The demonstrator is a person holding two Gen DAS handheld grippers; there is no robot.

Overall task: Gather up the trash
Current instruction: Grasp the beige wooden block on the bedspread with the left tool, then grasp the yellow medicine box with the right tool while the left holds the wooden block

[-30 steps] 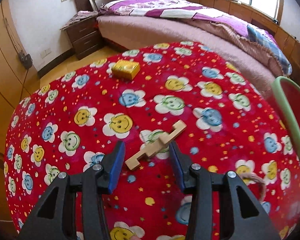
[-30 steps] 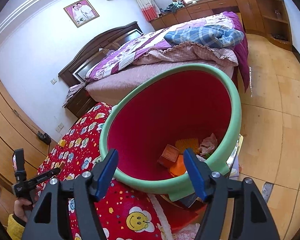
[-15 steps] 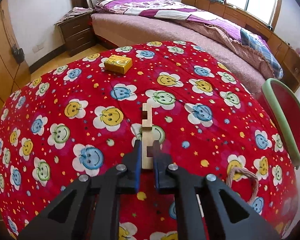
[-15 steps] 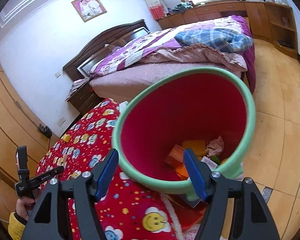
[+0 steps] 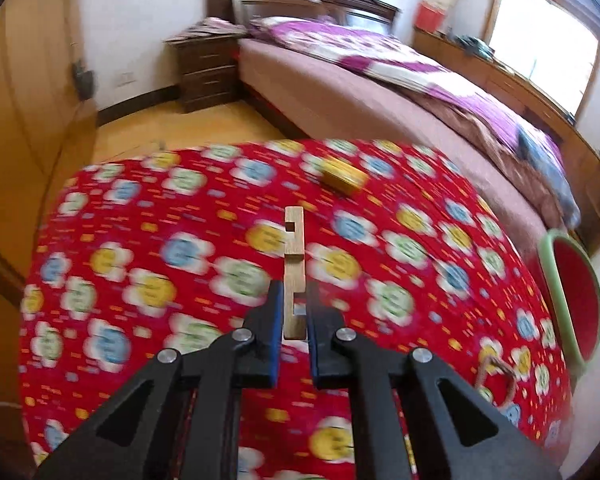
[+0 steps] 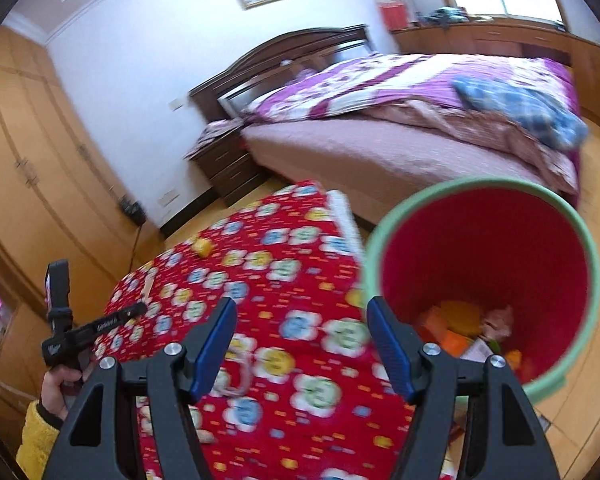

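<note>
Left wrist view: left hand-held gripper clamped on notched wooden piece, apparently clear of bench; right hand-held gripper apart, empty.

Bright window daylight, motion blur, fisheye edges

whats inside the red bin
In the red bin lie orange and yellow scraps and a pinkish crumpled wad. The right gripper finger and the near rim cover part of the bottom.

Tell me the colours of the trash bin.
The trash bin is red inside with a pale green rim, clearest in the right wrist view.
</note>
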